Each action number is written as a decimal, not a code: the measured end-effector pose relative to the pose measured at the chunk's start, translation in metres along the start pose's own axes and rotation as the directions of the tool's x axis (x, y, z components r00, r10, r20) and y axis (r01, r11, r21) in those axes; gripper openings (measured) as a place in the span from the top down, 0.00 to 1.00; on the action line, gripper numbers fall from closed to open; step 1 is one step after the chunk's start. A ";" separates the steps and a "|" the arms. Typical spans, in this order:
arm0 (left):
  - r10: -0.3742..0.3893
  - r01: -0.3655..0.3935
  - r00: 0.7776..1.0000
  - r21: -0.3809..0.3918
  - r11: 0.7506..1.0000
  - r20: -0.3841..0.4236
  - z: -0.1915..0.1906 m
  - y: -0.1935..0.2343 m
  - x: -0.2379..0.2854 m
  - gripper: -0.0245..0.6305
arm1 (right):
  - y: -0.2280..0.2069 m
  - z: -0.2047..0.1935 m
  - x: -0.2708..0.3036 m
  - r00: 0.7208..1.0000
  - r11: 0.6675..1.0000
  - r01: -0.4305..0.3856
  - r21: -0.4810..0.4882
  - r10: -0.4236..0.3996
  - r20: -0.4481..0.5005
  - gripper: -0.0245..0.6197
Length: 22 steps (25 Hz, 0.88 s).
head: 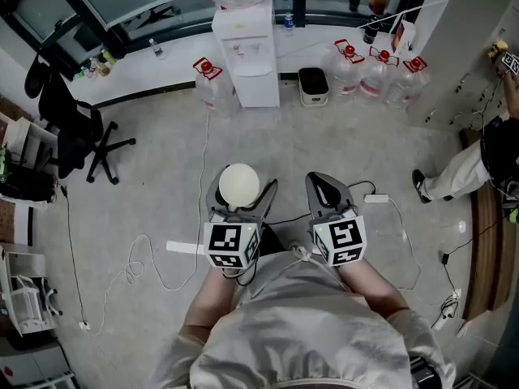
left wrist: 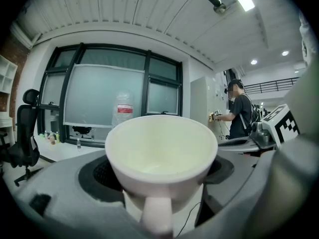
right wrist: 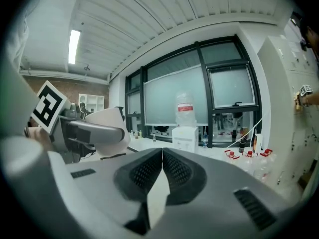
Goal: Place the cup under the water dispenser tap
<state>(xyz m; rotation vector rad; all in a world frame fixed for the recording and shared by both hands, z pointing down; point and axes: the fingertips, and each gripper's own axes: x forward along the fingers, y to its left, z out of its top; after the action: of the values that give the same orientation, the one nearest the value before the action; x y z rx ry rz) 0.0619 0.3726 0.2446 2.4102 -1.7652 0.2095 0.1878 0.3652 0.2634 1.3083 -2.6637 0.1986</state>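
Note:
A white cup (head: 239, 184) with a handle sits upright between the jaws of my left gripper (head: 242, 198), which is shut on it and holds it above the floor. In the left gripper view the cup (left wrist: 160, 148) fills the middle, empty, with its handle towards the camera. My right gripper (head: 325, 188) is beside it on the right, shut with nothing in it; its pads (right wrist: 149, 171) meet. The white water dispenser (head: 246, 51), with a bottle on top, stands far ahead against the low ledge. It also shows small in the right gripper view as the dispenser (right wrist: 185, 136).
A black office chair (head: 75, 128) stands at the left. Several water jugs (head: 377, 71) sit right of the dispenser, one jug (head: 209, 79) left of it, and a small bin (head: 313, 85) beside it. Cables (head: 146, 258) trail on the floor. A person (head: 478, 164) stands at the right wall.

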 end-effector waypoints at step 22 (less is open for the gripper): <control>-0.125 0.125 0.991 0.001 0.992 -0.044 0.006 0.114 0.154 0.26 | -0.039 0.002 0.179 0.995 0.999 0.053 -0.009 -0.053 -0.088 0.92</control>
<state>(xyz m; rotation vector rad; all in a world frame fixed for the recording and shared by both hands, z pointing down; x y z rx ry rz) -0.0001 0.1935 0.2731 2.4885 -1.5904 0.2493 0.1112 0.2029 0.3003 1.3343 -2.5508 0.2347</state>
